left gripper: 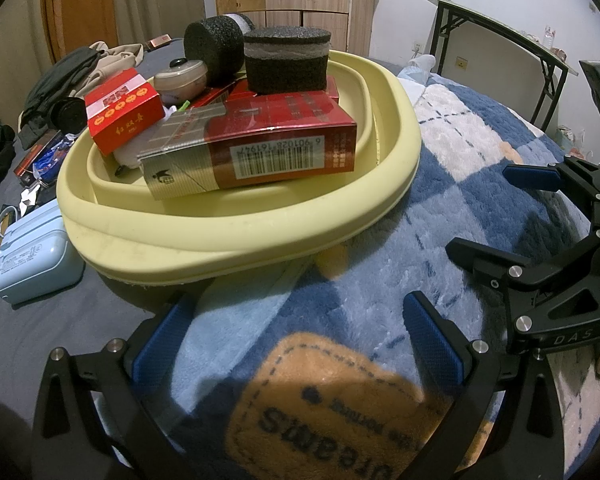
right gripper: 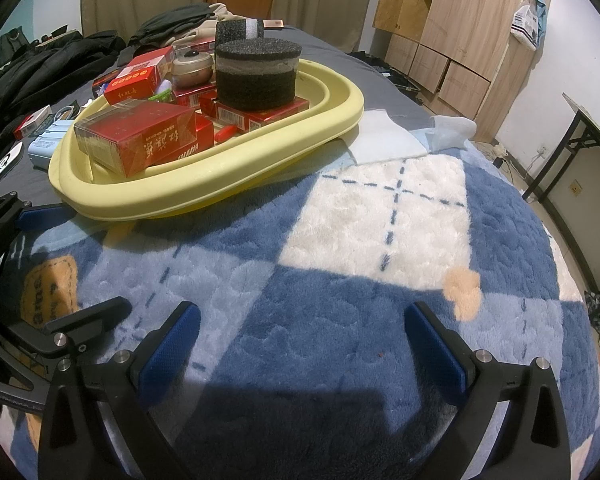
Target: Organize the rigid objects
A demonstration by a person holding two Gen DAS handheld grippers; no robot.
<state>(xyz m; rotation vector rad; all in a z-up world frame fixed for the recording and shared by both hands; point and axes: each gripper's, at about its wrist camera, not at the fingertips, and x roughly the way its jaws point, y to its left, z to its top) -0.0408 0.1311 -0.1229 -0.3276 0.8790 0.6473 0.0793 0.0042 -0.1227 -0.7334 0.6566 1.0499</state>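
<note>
Boxes point(left gripper: 276, 140) and foam blocks point(left gripper: 286, 60) are already piled in the yellow basin point(left gripper: 236, 236); both grippers (left point(left gripper: 300, 340), right point(right gripper: 300, 344)) are held apart, empty; clutter point(left gripper: 36, 156) beyond remains unsorted.

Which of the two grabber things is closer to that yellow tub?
Left. The left gripper hovers open just short of the yellow tub's near rim. The right gripper, also open, sits farther off over the blue blanket, beside the left one.
</note>
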